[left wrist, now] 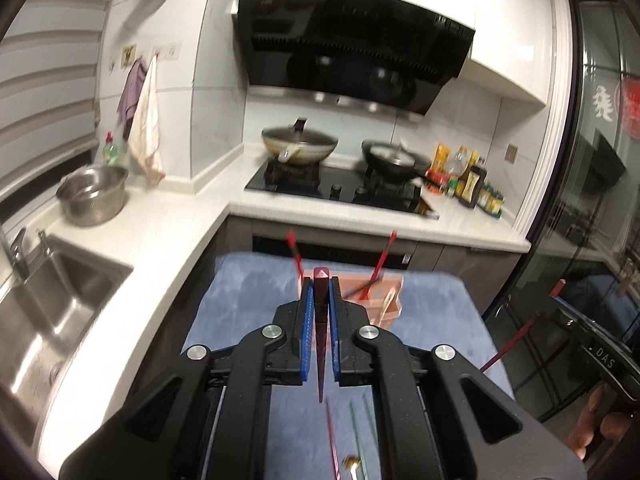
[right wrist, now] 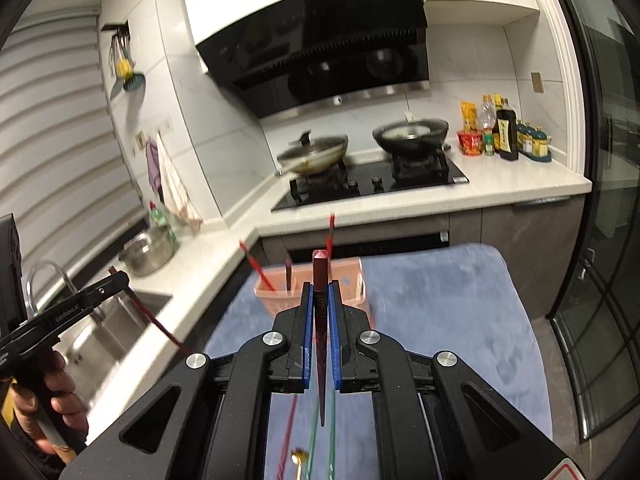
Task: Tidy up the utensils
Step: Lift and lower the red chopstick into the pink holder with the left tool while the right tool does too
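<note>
My left gripper (left wrist: 320, 286) is shut on a dark red chopstick (left wrist: 321, 320) that runs along its blue pads, thick end forward. My right gripper (right wrist: 320, 288) is shut the same way on another dark red chopstick (right wrist: 321, 312). Both hang above a blue towel (left wrist: 248, 296), short of a pink utensil holder (left wrist: 380, 300). The holder (right wrist: 276, 296) has red chopsticks (left wrist: 382, 264) standing in it. In the right wrist view the left gripper (right wrist: 114, 280) shows at the left with its chopstick (right wrist: 160, 326), held by a hand (right wrist: 60, 396).
Loose pink and green chopsticks (left wrist: 360, 432) and a gold spoon (right wrist: 299, 458) lie on the towel below me. A white L-shaped counter (left wrist: 168, 232) carries a sink (left wrist: 52, 312), a steel pot (left wrist: 94, 196) and a hob with two woks (left wrist: 300, 146). Bottles (right wrist: 504, 132) stand at the right; a glass door (right wrist: 608, 280) is beside the table.
</note>
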